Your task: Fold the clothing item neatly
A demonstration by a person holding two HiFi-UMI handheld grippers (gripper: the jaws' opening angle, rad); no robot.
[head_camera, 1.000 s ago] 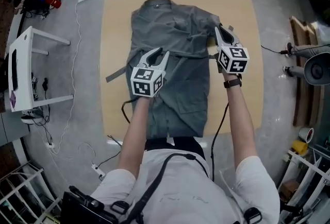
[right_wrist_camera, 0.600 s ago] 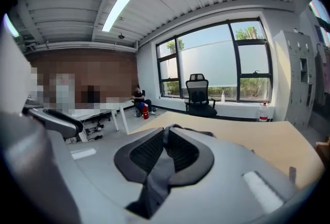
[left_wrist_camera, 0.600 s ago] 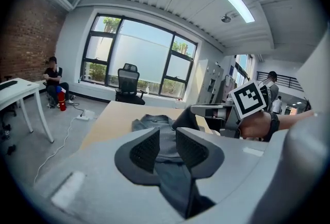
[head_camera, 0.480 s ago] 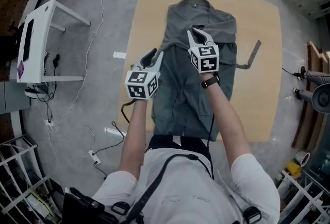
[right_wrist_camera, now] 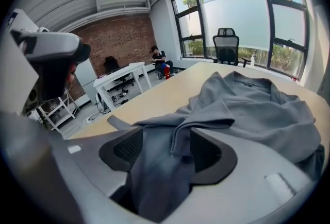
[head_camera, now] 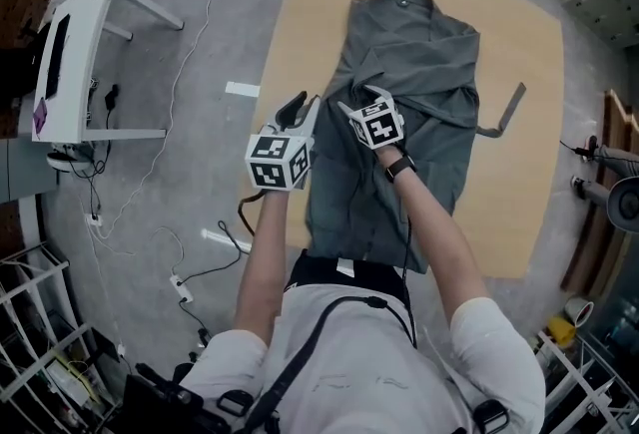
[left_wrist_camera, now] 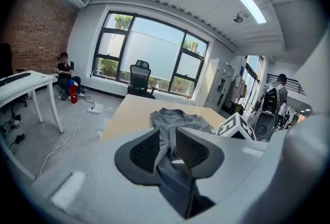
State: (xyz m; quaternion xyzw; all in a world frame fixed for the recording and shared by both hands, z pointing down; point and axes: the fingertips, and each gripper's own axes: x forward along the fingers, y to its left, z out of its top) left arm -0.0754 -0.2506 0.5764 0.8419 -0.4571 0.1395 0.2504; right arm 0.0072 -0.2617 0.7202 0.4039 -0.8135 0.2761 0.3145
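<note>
A grey garment [head_camera: 419,53] lies lengthwise on the wooden table [head_camera: 310,3], its collar at the far end and one side folded over the middle. My left gripper [head_camera: 303,106] is at the garment's left edge, near the table's left side. In the left gripper view it [left_wrist_camera: 167,148] is shut on a fold of the grey cloth [left_wrist_camera: 175,117]. My right gripper [head_camera: 359,103] sits just to its right, over the garment's left half. Its jaws [right_wrist_camera: 160,151] have just been opening and stand wide, with loose grey cloth [right_wrist_camera: 258,109] draped between them, not pressed.
A grey strap [head_camera: 509,108] sticks out on the table at the garment's right. A white desk [head_camera: 70,53] and cables lie on the floor to the left. An office chair [left_wrist_camera: 139,79] stands past the table's far end, and a person [left_wrist_camera: 64,71] sits far off.
The right gripper swept from the garment's right side across to its left half, carrying cloth over, then opened. The left gripper shifted left to the garment's edge.
</note>
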